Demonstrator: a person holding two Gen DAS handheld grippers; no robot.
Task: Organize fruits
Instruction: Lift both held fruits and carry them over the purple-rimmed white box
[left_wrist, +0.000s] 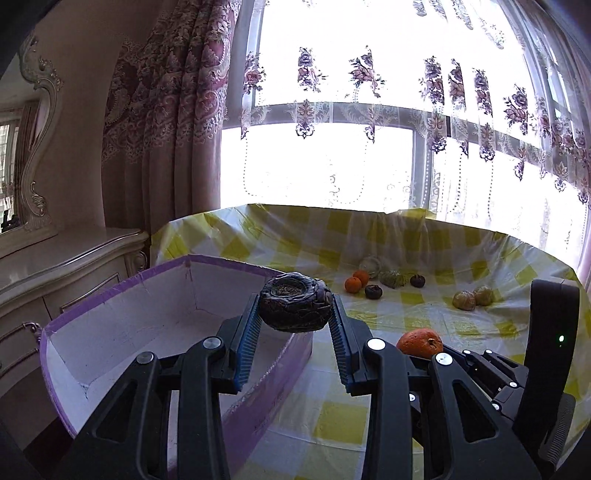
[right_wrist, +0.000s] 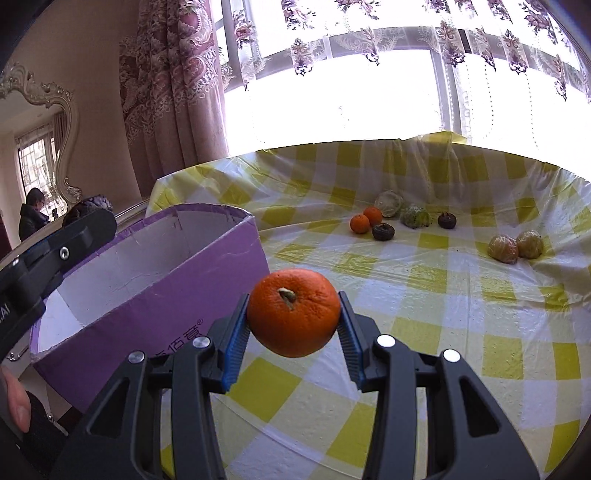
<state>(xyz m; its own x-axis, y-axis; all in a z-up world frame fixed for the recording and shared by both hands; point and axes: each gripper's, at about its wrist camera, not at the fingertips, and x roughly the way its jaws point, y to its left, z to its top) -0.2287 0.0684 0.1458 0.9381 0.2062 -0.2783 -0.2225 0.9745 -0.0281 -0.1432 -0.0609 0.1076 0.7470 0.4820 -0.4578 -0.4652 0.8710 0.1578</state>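
Blue ribbed fingers (left_wrist: 249, 332) of the left gripper (left_wrist: 294, 325) sit nearest the lens, clenched on a dark, wrinkled fruit (left_wrist: 294, 306) with a sunken top, held above the right wall of the purple box (left_wrist: 122, 284) at the left of the desk (left_wrist: 424, 317). Its skin looks dry and shrivelled, so I judge it light and fairly stiff but likely brittle at the crater rim; the grip across its widest sides seems the safest hold.

To the right, the right gripper (right_wrist: 293, 321) grasps an orange (right_wrist: 293, 312), stem towards the camera, in the air just right of the box. Pebbled peel should give good friction against the ribbed pads, and the flesh is slightly soft, so a moderate squeeze at the equator, as now, should suit it.

Far across the checked cloth lie two small oranges (right_wrist: 365, 219), two dark fruits (right_wrist: 383, 231), two pale-green ones (right_wrist: 416, 216), and, farther right, a yellowish pair (right_wrist: 515, 245), all well apart from the box.
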